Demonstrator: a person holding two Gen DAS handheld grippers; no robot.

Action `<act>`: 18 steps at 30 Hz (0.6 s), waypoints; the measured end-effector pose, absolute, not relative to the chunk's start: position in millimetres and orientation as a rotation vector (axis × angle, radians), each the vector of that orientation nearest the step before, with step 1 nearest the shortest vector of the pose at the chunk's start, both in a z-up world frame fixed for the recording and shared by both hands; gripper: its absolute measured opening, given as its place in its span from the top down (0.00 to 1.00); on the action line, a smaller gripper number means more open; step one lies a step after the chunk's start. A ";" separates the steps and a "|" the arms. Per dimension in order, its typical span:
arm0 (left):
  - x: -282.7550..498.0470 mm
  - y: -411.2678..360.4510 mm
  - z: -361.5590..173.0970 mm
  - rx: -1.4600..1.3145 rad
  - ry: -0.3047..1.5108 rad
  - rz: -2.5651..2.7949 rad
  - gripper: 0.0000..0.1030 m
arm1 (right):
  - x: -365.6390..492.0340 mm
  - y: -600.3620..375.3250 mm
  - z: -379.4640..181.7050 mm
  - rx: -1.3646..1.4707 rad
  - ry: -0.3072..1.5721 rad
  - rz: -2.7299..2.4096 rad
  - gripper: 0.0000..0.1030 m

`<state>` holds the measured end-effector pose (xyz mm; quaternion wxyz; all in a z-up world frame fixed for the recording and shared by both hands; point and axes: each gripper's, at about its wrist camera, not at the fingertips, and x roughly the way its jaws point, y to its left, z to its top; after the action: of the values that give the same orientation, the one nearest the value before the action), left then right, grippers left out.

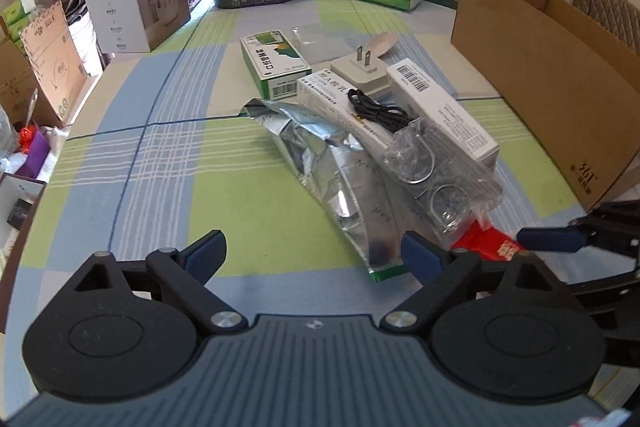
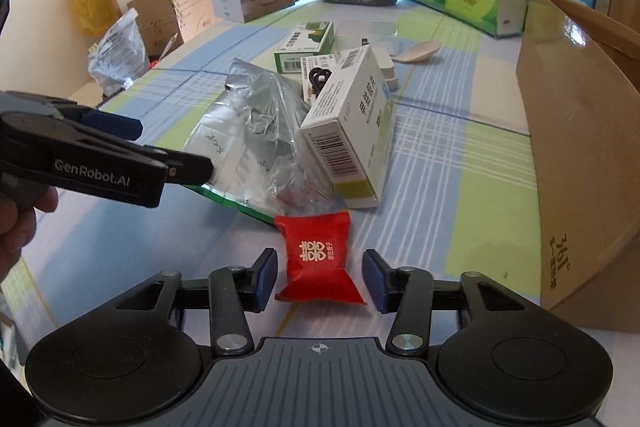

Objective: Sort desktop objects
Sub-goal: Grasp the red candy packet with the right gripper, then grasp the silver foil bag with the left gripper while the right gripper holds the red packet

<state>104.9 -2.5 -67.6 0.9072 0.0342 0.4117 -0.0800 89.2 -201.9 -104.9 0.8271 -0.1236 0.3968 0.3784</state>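
A red sweet packet (image 2: pixel 320 259) with gold characters lies on the checked tablecloth. My right gripper (image 2: pixel 321 277) is open, one finger on each side of the packet and neither touching it. Behind the packet sit a crumpled silver foil bag (image 2: pixel 240 131), a clear bag of metal rings (image 1: pixel 436 179) and a white medicine box (image 2: pixel 352 131). My left gripper (image 1: pixel 314 255) is open and holds nothing, just in front of the foil bag's (image 1: pixel 332 179) green-edged end. The red packet (image 1: pixel 488 243) shows at its right, beside a blue pad of the right gripper's fingers (image 1: pixel 552 239).
A large open cardboard box (image 2: pixel 580 147) stands along the right. Further back lie a second white box (image 1: pixel 344 107), a black cable (image 1: pixel 376 111), a white charger (image 1: pixel 360 71), a green box (image 1: pixel 276 63) and a spoon (image 2: pixel 420 51). Stacked cartons and tissue packs line the far edge.
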 end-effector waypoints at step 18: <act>129.3 -14.5 -71.7 0.041 0.912 -0.257 0.68 | 93.5 -217.7 -98.0 -0.246 0.846 0.707 0.72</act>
<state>129.3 -14.5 -71.7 0.8897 0.0196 0.4391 -0.1239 93.5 -217.7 -98.0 0.8447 -0.1164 0.4009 0.3349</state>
